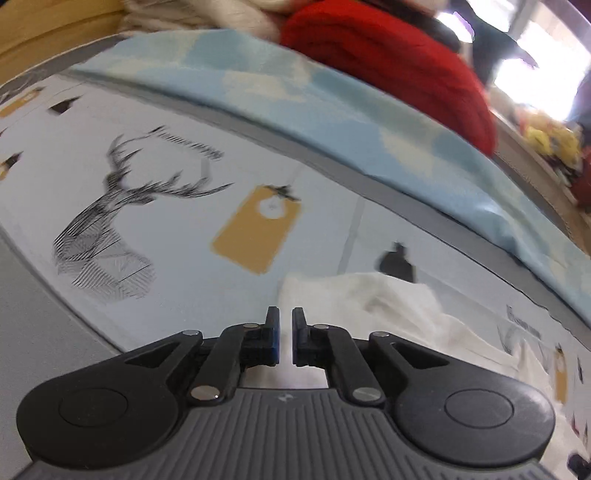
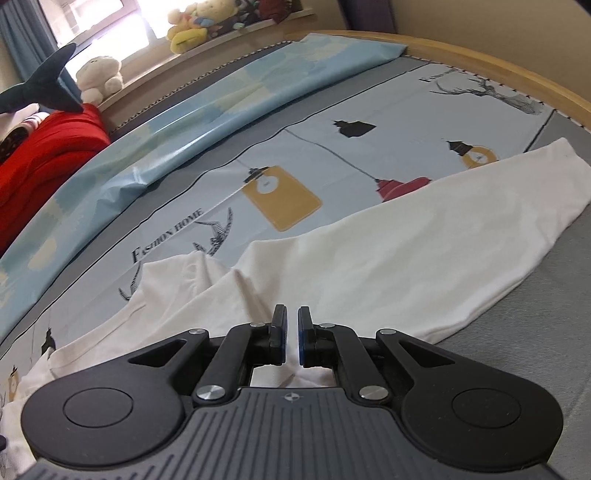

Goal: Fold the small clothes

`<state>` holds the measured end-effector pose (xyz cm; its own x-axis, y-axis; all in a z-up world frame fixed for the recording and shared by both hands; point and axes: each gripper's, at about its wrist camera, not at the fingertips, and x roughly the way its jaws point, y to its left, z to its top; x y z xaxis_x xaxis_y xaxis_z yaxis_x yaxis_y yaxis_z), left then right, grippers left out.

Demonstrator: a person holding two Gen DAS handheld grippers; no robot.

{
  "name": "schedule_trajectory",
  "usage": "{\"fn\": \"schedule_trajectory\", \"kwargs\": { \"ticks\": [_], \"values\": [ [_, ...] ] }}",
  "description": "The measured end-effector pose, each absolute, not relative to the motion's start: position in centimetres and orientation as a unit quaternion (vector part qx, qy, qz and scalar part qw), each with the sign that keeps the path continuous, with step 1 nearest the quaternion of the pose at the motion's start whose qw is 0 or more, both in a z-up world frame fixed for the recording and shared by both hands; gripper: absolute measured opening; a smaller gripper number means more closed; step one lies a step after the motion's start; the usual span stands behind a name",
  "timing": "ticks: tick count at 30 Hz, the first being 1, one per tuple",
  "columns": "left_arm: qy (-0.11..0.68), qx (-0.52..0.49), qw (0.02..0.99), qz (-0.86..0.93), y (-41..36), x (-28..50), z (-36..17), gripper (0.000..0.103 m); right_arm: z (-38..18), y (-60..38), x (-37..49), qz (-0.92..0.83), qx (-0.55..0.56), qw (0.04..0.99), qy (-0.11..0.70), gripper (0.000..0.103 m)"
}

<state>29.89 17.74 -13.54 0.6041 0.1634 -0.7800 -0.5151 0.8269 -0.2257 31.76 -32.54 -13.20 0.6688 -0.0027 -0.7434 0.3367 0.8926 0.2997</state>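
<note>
A white garment [image 2: 388, 236] lies spread on a printed bed sheet [image 2: 332, 110], with one end reaching far right and a rumpled part at the left. My right gripper [image 2: 291, 334] hovers low over its near edge, jaws nearly shut with a thin gap; white cloth shows under the fingers, and I cannot tell if any is pinched. In the left wrist view the same garment [image 1: 388, 306] lies bunched to the right. My left gripper [image 1: 285, 334] sits at its left edge, jaws nearly shut, a narrow gap between the blue pads.
A light blue folded cover [image 2: 184, 110] runs along the far side of the bed. A red blanket [image 1: 388, 62] lies beyond it. Plush toys [image 2: 195, 26] sit on the window ledge. A wooden bed frame [image 2: 498, 70] curves at the right.
</note>
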Motion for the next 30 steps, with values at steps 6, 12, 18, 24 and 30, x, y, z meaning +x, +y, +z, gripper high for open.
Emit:
{"fn": "schedule_trajectory", "kwargs": {
  "ticks": [6, 12, 18, 24, 30],
  "values": [
    [0.434, -0.240, 0.858, 0.132, 16.5, 30.3, -13.7, 0.016, -13.3, -31.9, 31.8, -0.074, 0.213, 0.887, 0.403, 0.005],
    [0.514, -0.278, 0.791, 0.178, 18.3, 29.4, -18.1, 0.002, -13.3, -32.6, 31.6, -0.089, 0.228, 0.882, 0.403, 0.008],
    [0.502, -0.245, 0.817, 0.145, 15.7, 29.8, -15.7, 0.025, -13.4, -33.5, 31.4, -0.104, 0.240, 0.877, 0.404, 0.015],
    [0.523, -0.268, 0.795, 0.150, 15.4, 29.6, -16.2, 0.030, -13.4, -35.1, 31.0, -0.119, 0.255, 0.872, 0.401, 0.016],
    [0.508, -0.189, 0.835, 0.091, 12.2, 29.8, -13.7, 0.045, -13.5, -39.1, 30.3, -0.163, 0.285, 0.861, 0.389, 0.017]
  ]
}}
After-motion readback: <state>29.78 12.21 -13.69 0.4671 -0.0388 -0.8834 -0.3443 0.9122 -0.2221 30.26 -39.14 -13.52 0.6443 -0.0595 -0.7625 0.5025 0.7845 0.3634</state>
